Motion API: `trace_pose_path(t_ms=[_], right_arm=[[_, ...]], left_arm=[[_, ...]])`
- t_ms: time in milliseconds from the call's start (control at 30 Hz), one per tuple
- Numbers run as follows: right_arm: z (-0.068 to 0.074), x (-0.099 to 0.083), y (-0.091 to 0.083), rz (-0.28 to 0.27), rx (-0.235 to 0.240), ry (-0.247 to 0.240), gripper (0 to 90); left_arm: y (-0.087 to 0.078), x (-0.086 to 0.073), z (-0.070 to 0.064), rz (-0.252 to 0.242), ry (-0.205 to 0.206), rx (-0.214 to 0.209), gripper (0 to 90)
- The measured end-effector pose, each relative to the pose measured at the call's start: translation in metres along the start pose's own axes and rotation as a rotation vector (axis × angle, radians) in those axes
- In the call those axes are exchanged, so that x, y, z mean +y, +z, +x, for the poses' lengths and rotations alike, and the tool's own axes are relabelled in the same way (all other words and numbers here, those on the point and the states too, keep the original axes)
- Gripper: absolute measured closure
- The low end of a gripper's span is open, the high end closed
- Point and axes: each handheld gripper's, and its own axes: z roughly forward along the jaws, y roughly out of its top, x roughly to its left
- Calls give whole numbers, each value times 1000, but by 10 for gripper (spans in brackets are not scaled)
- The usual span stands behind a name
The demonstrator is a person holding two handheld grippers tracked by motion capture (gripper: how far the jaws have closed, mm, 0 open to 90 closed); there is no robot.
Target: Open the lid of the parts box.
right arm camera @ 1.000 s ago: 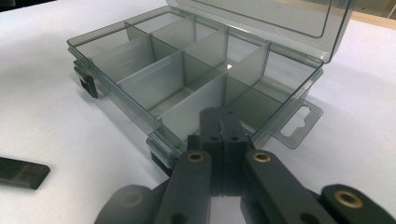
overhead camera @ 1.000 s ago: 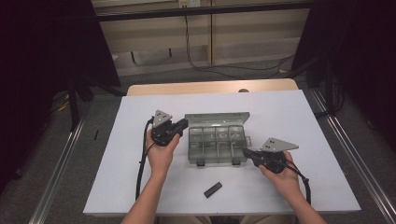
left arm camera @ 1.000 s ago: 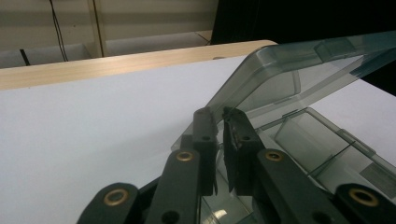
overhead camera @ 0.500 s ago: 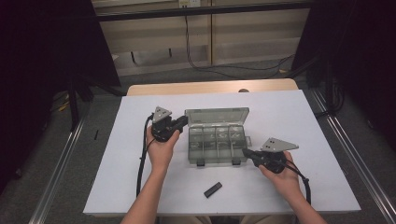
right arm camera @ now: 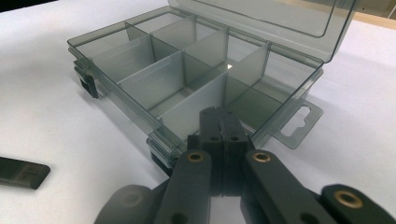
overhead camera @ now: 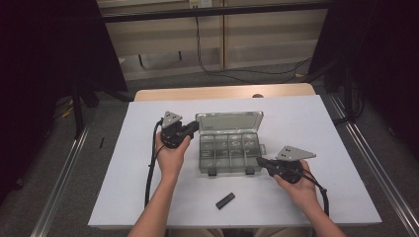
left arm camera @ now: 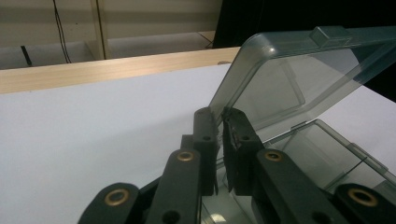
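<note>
Black tongs [overhead camera: 193,127] with brass-coloured rivets, grey triangular plates, trailing black cables.

White table [overhead camera: 306,123], open compartment box [overhead camera: 230,148], small black bar [overhead camera: 225,201]

One compartment box [overhead camera: 230,145], one black bar [overhead camera: 225,200]

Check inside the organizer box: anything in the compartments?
The organizer box stands open, its lid raised. The compartments in the right gripper view look empty: only dividers and bare floor. The right gripper covers part of the nearest compartment, so that spot is unconfirmed.
</note>
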Motion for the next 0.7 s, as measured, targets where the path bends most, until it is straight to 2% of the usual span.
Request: trace_pose_path(t_ms=[167, 700], right_arm=[[0, 0, 0, 1, 1, 2, 900], [0, 0, 0, 0, 0, 1, 900]], left_arm=[[2, 1, 1, -7, -19, -2, 843], [5, 1, 4, -1, -23, -5, 848]])
